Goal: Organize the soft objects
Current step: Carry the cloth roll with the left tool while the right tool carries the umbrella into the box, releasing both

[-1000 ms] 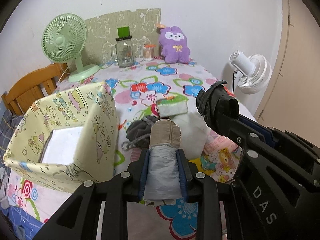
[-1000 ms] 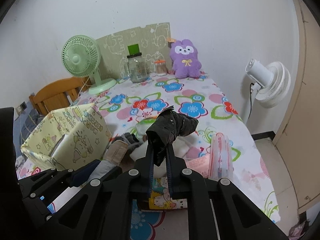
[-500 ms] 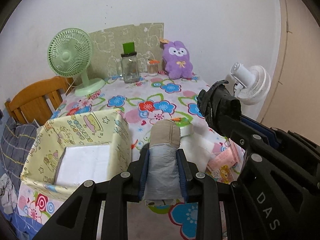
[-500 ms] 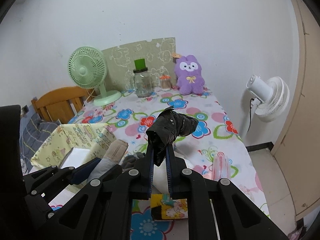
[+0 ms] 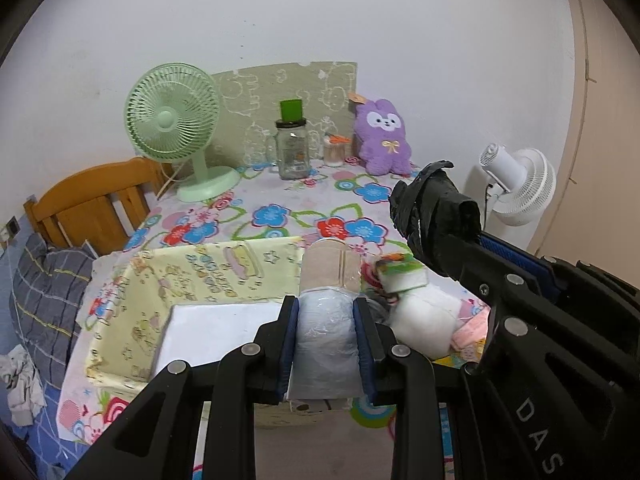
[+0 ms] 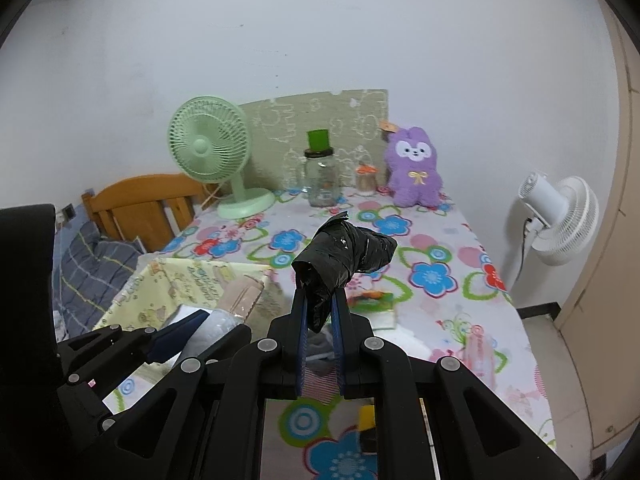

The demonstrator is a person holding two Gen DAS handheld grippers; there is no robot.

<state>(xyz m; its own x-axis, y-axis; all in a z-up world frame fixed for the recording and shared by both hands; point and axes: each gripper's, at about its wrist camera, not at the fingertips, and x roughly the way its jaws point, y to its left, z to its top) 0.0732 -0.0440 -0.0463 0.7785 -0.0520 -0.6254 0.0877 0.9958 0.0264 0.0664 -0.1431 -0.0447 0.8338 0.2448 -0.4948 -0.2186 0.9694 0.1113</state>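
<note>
My left gripper (image 5: 326, 312) is shut on a grey and beige plastic-wrapped roll (image 5: 328, 300), held above the right edge of a yellow cartoon-print box (image 5: 192, 276) with a white sheet inside. My right gripper (image 6: 320, 302) is shut on a black plastic-wrapped bundle (image 6: 344, 254), held high over the floral table; it also shows at the right of the left wrist view (image 5: 436, 208). Below lie a white soft pack (image 5: 424, 320), a green-labelled packet (image 5: 402, 274) and a pink pack (image 5: 472, 330). The box (image 6: 180, 284) and roll (image 6: 236, 302) show at lower left in the right wrist view.
At the table's far end stand a green desk fan (image 5: 176, 128), a glass jar with a green lid (image 5: 292, 152), a small jar (image 5: 335, 150) and a purple plush rabbit (image 5: 384, 136). A white floor fan (image 5: 516, 184) stands right; a wooden chair (image 5: 92, 204) left.
Both grippers have risen and pulled back with their loads. The left gripper has shifted left, so the roll now hangs over the box's right edge.
</note>
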